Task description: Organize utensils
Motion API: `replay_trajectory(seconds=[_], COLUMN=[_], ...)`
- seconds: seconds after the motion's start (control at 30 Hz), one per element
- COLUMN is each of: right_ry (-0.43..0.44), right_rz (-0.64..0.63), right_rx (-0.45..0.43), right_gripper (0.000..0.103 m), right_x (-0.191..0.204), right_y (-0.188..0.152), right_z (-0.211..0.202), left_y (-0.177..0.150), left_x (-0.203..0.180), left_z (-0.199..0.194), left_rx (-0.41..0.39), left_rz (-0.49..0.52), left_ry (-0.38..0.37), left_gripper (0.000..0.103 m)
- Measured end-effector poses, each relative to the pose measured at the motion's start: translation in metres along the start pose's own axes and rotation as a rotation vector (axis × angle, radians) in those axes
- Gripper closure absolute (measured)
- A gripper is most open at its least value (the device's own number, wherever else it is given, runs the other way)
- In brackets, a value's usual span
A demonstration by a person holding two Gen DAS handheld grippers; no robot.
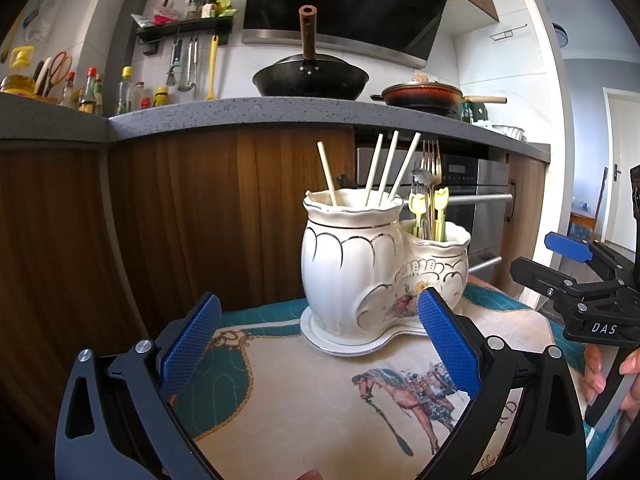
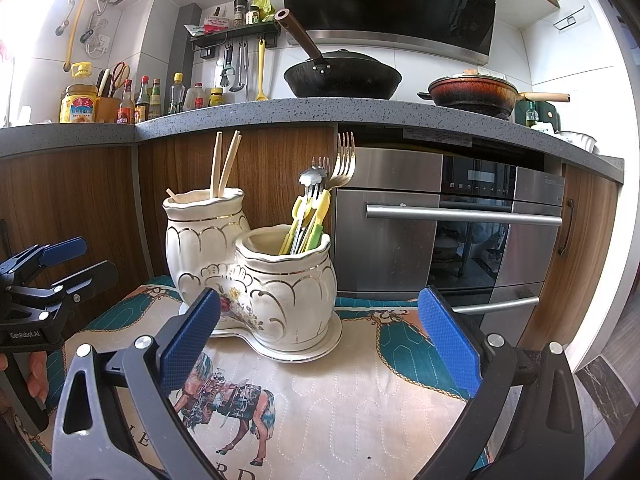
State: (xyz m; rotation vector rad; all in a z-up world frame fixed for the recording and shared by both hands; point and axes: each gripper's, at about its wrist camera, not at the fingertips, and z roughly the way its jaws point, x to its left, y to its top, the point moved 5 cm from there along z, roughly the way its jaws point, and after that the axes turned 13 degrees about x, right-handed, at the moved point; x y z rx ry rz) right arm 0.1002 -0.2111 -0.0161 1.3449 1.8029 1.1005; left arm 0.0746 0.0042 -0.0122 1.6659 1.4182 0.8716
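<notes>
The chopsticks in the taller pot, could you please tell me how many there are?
4 in the left wrist view: one chopstick leans left, three fan right, all inside the taller pot. The right wrist view shows fewer, so some overlap there.

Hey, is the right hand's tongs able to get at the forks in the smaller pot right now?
Probably yes. The right tongs are open and empty, the forks stand tall above the smaller pot, and nothing lies between them.
</notes>
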Motion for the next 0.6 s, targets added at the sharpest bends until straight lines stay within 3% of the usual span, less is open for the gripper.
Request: replay_trajectory(seconds=[0.6], right_ry=[0.0], right_rz=[0.0], right_rx=[0.001], right_gripper=[0.005], right_x=[0.0002], right_y=[0.0002], right_z=[-0.0002], left_y=[0.0001], left_x=[-0.0004], left_z=[0.0017], left_rx=[0.01], left_rz=[-0.001], left_ry=[0.001], left_gripper=[0.005])
